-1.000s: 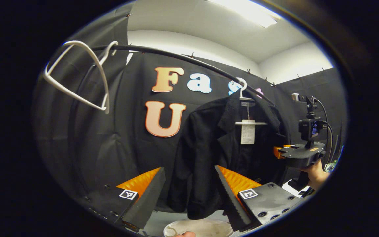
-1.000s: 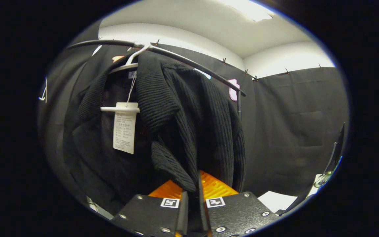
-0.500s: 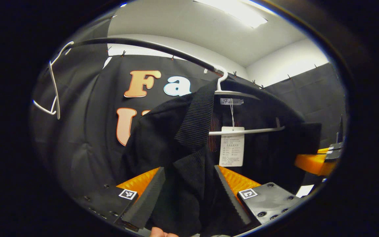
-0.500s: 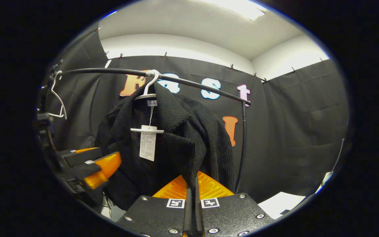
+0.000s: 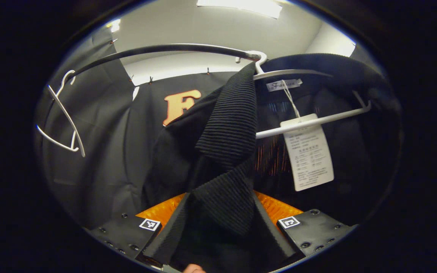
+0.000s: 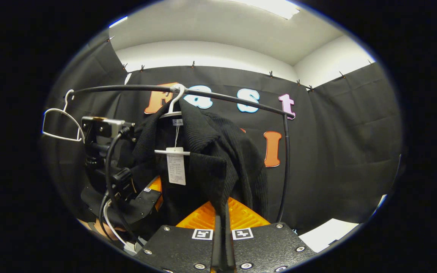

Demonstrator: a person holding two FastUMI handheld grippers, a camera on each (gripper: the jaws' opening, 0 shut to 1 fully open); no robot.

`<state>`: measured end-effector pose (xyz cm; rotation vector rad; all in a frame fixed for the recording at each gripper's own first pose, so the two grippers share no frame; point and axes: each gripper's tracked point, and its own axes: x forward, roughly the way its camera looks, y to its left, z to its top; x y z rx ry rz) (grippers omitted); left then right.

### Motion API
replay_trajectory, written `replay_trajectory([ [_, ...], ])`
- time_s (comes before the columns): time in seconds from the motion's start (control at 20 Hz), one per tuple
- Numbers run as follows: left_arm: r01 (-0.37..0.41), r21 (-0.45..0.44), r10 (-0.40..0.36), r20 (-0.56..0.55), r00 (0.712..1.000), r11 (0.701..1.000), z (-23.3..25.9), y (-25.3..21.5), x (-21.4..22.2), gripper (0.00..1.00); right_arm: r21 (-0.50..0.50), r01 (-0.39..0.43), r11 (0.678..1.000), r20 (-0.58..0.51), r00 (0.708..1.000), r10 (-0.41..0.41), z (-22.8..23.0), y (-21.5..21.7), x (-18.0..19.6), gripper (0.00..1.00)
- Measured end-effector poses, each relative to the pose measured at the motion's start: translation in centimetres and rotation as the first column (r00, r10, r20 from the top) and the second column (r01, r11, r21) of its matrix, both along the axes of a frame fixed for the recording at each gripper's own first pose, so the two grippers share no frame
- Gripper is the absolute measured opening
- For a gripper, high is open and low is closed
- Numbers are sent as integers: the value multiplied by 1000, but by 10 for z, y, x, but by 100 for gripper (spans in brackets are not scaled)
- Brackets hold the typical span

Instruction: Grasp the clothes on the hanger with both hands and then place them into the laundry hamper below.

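A black knit jacket point(image 5: 226, 125) hangs on a white hanger point(image 5: 309, 123) hooked over a black rail point(image 5: 165, 48). My left gripper point(image 5: 220, 203) is open, and the jacket's ribbed lapel droops between its two fingers. In the right gripper view the jacket point(image 6: 218, 151) hangs at centre with its front edge pulled down into my right gripper point(image 6: 222, 231), which is shut on the cloth. The left gripper point(image 6: 142, 199) appears there at the jacket's left side, with a hand point(image 6: 101, 229) under it.
An empty white hanger point(image 5: 61, 121) hangs at the rail's left end, also visible as the empty hanger point(image 6: 61, 125). A paper tag point(image 5: 309, 159) dangles from the jacket's collar. The rail's upright post point(image 6: 286, 167) stands to the right of the jacket. A pale patch point(image 6: 328, 231) lies low right.
My left gripper has moved in close to the jacket, so the lapel now lies between its open fingers. The right gripper stays shut on the front edge, drawn back a little.
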<state>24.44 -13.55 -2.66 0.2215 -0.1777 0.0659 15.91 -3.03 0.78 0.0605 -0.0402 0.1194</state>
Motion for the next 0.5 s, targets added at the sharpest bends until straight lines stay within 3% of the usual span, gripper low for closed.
replay_trajectory([
  [0.15, -47, 54, 46, 11, 999, 997, 6, 26, -4, 97, -12, 9, 1000, -2, 1000, -9, -4, -6, 2, 4],
  [0.3, -40, 58, 38, 26, 999, 998, 17, 49, -6, 62, -4, 13, 1000, -3, 1000, -13, 2, -1, -4, 4],
  [0.4, 49, 26, -50, 30, 998, 998, 22, 44, -19, 39, -5, 16, 1000, 1, 1000, -16, 5, -2, -3, 4],
  [0.5, 97, 26, -97, 30, 995, 995, 27, 51, -29, 27, -9, 18, 1000, 9, 1000, -18, 7, -3, -5, 5],
])
